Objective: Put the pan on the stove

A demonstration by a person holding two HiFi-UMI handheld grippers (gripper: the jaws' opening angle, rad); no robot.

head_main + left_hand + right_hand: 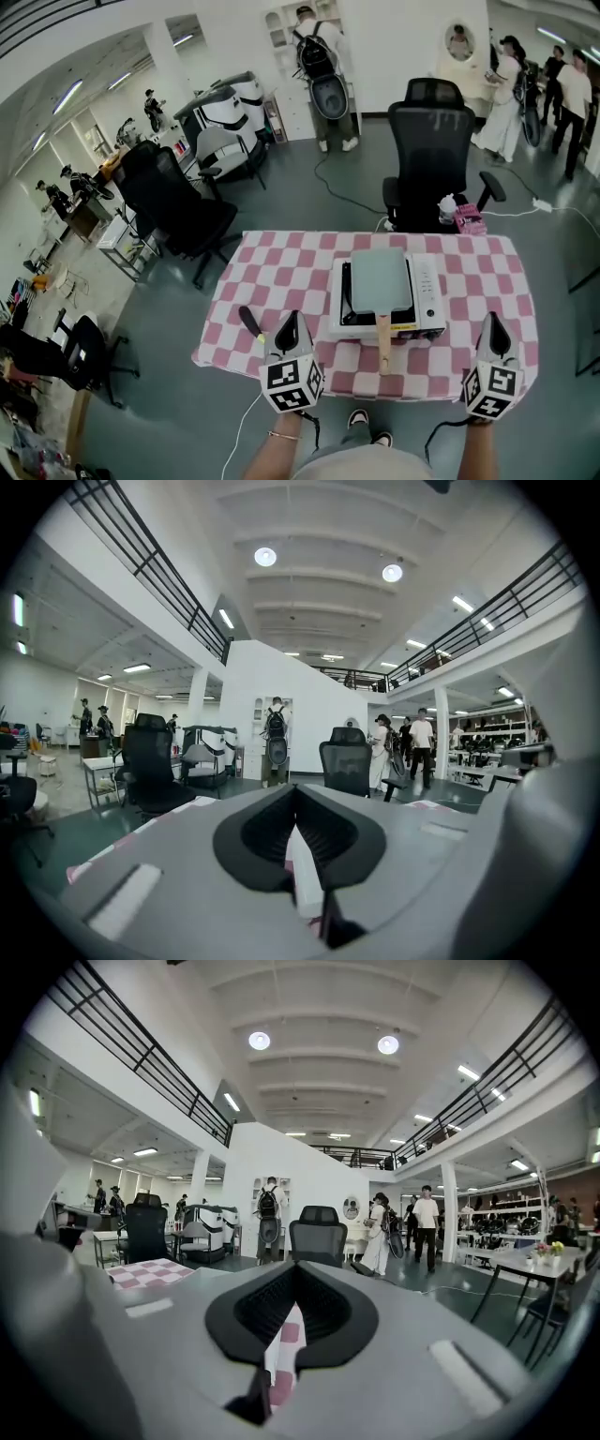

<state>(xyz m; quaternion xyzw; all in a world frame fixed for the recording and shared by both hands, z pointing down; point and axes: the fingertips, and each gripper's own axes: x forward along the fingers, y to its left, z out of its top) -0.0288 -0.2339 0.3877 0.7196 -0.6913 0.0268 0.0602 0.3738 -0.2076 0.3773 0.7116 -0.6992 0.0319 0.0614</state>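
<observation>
- A rectangular table (281, 272) under a pink-and-white checked cloth fills the middle of the head view and stands on a grey floor.
- A black mesh-backed office chair (433, 155) stands just beyond the table's far edge, right of centre. A second black chair (173, 206) stands off the table's far left corner.
- A white, boxy tabletop stove (427, 292) sits on the cloth right of centre, with its control strip along its right side.
- The square grey-green pan (380, 279) lies flat on the stove and covers most of its top. Its pale wooden handle (383, 342) points to the near edge, reaching past the stove's front and over the cloth.
- The left gripper (289, 321), grey with a marker cube, is at the table's near edge, left of the handle and apart from it. In the left gripper view its jaws are closed tip to tip with nothing between them.
- The right gripper (493, 323) is at the near right of the table, right of the stove and clear of it. In the right gripper view its jaws also meet at the tips and hold nothing; a sliver of checked cloth shows below them.
- A black-handled utensil (250, 323) lies on the cloth just left of the left gripper; its kind cannot be made out.
- A pink packet (469, 220) and a small clear bottle (448, 208) stand side by side at the table's far edge, right of centre.
</observation>
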